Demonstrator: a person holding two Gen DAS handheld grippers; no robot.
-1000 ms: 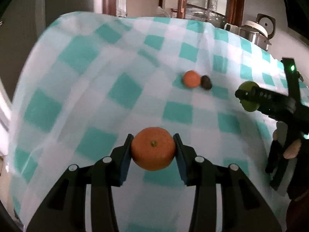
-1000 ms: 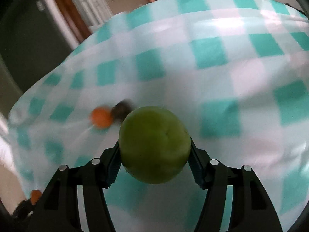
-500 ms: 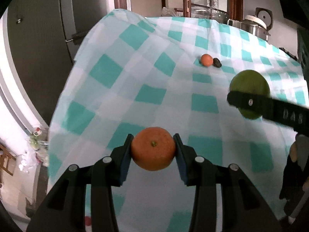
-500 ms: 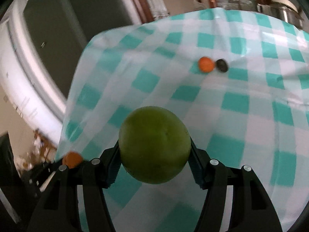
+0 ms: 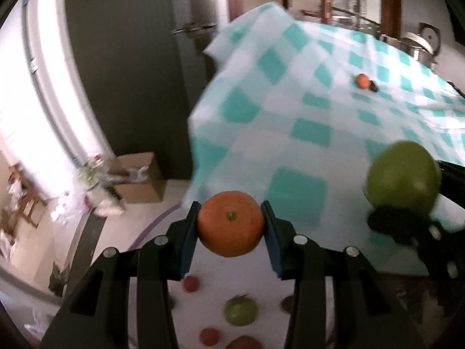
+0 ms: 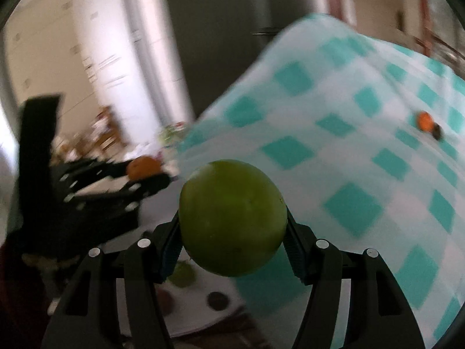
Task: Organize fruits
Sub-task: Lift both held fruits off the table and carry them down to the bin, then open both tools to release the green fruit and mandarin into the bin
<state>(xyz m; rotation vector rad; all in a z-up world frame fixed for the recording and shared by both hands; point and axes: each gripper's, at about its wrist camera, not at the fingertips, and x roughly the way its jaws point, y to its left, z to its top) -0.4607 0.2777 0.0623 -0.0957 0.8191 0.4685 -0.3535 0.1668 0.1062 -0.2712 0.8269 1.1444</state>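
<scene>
The orange (image 5: 231, 223) sits between the jaws of the left gripper (image 5: 231, 226), which are closed narrowly on its two sides. The green apple (image 6: 232, 217) is clamped in the same way in the right gripper (image 6: 232, 232), whose jaws stand wider because this fruit is bigger. Both fruits hang in the air past the corner of the desk with the checked cloth (image 5: 308, 133), above a white plate (image 5: 261, 285) that already carries a green fruit (image 5: 240, 310) and some small red ones (image 5: 190, 283).

To do this step well, I think each fruit should come low over a free part of the plate before the jaws let go, one hand at a time, so nothing rolls away.

The orange is round and bright, its stem mark facing the camera. The apple is smooth and dull green. A small orange fruit (image 5: 362, 80) and a dark one (image 5: 373, 87) lie touching on the cloth, well apart.
</scene>
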